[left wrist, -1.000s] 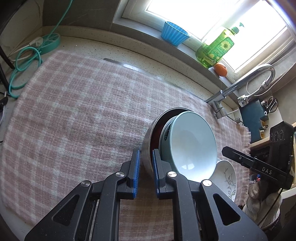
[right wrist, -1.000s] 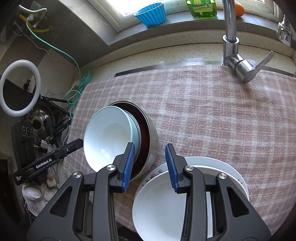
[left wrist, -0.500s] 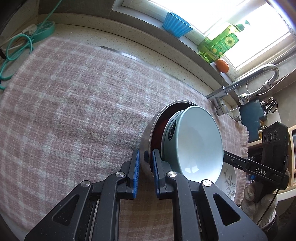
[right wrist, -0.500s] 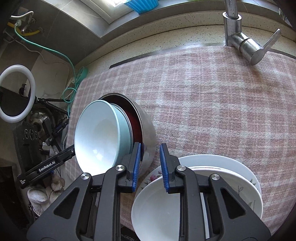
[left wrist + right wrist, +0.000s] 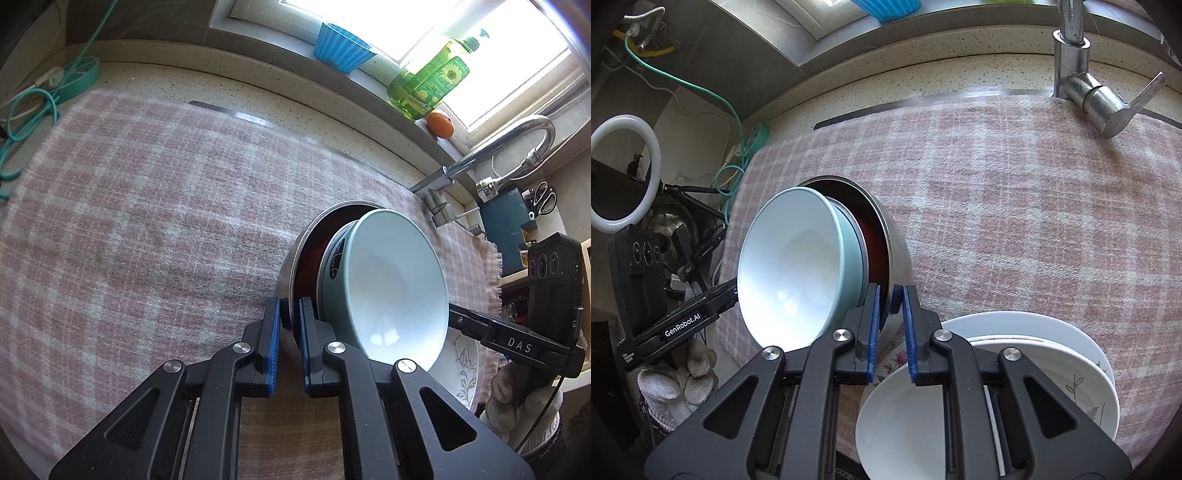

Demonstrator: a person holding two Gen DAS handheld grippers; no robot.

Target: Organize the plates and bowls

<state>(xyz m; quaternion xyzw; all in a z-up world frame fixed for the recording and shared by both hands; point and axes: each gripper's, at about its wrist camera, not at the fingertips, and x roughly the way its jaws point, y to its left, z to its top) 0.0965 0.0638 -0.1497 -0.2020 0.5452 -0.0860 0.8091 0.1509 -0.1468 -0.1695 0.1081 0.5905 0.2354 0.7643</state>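
A steel bowl [image 5: 291, 273] with a dark red inside holds a pale blue bowl [image 5: 399, 288] nested in it, and both are tilted on edge. My left gripper [image 5: 287, 314] is closing, its blue pads pressing the steel rim from one side. My right gripper [image 5: 889, 306] is closing too and pinches the opposite rim of the steel bowl [image 5: 897, 251], beside the pale blue bowl [image 5: 790, 266]. Under the right gripper sits a white bowl [image 5: 916, 424] on stacked white plates [image 5: 1052, 332], one of them flowered.
A pink plaid cloth [image 5: 147, 206] covers the counter. The faucet [image 5: 1082, 85] stands at the back. A blue cup [image 5: 341, 48], a green bottle [image 5: 428, 81] and an orange [image 5: 439, 123] line the sill. A green cable [image 5: 37, 107] lies far left.
The right gripper's jaws have narrowed from wide apart onto the steel bowl's rim. The nested bowls have tipped up more steeply. The left gripper kept its hold.
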